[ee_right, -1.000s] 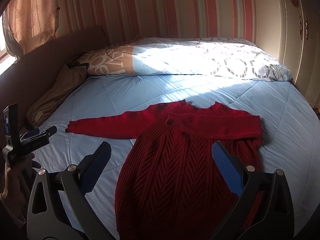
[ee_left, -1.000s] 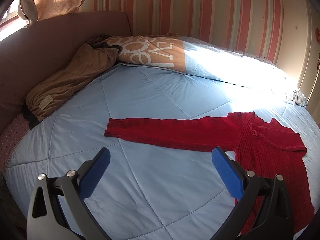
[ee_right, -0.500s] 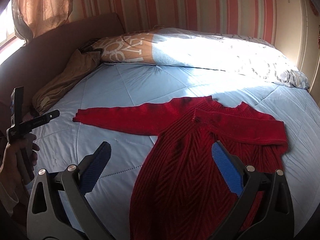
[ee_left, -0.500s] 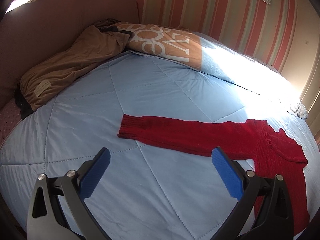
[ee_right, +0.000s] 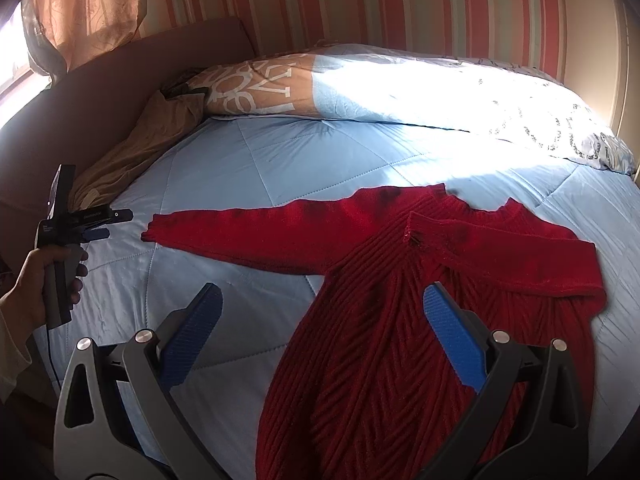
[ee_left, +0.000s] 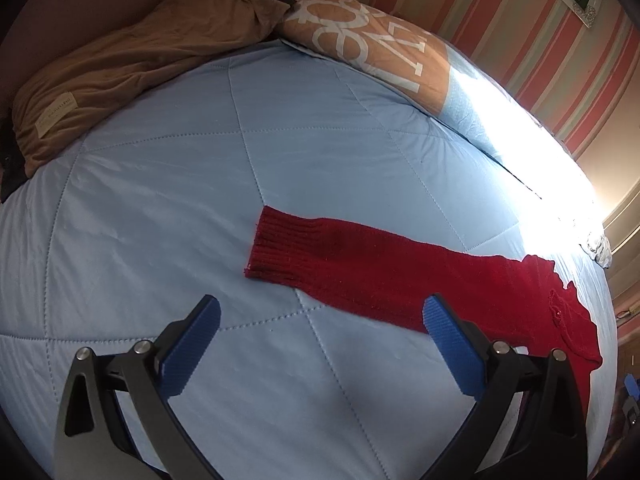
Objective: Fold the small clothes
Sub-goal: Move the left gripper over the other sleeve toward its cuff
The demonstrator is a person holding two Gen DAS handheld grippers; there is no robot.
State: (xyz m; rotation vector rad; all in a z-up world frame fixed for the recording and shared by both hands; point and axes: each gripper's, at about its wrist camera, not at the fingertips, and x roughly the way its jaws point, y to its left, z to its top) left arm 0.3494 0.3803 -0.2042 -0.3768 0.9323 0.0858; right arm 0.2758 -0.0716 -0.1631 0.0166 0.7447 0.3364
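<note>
A small red knit sweater (ee_right: 392, 320) lies flat on the light blue quilt (ee_right: 248, 160). Its right sleeve (ee_right: 500, 252) is folded across the chest; its left sleeve (ee_left: 360, 268) stretches straight out, cuff (ee_left: 276, 244) toward the left. My left gripper (ee_left: 320, 320) hovers open just in front of that cuff, touching nothing. In the right wrist view the left gripper (ee_right: 100, 224) shows at the far left, held by a hand (ee_right: 40, 280). My right gripper (ee_right: 322, 312) is open above the sweater's lower left side, with nothing between its blue pads (ee_right: 452, 340).
A brown garment (ee_left: 120, 52) is heaped at the bed's left edge by the headboard (ee_right: 120, 60). An orange lettered pillow (ee_left: 372, 36) and a patterned white duvet (ee_right: 480, 100) lie along the striped wall (ee_right: 360, 0). Bright sunlight washes out the far right of the bed.
My left gripper has moved forward and down toward the outstretched sleeve's cuff. My right gripper has come closer to the sweater's body. Both stay open; the sweater has not moved.
</note>
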